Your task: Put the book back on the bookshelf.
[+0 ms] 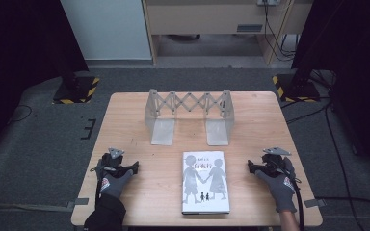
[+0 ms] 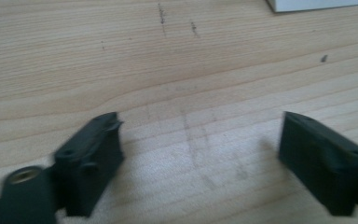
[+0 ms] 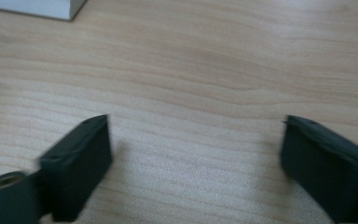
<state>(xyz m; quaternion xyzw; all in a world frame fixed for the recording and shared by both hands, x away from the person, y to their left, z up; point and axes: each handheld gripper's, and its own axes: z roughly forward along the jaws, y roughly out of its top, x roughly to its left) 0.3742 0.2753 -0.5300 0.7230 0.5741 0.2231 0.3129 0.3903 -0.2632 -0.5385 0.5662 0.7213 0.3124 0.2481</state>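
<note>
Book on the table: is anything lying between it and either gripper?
Nothing visible. The book lies flat between the left gripper and the right gripper, with only bare table on both sides. Both grippers are open with nothing between the jaws. The metal book rack stands farther back, beyond the book.

Book [image 2: 317, 4]: one white corner visible in the left gripper view, remainder cut off by top edge. Cover lettering [image 1: 204, 165] too small to read in the high view.

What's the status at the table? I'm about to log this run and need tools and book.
Left tool and right tool open, empty, low over the table. Book flat between them, untouched. Metal bookend rack beyond it; nothing in the way.
</note>
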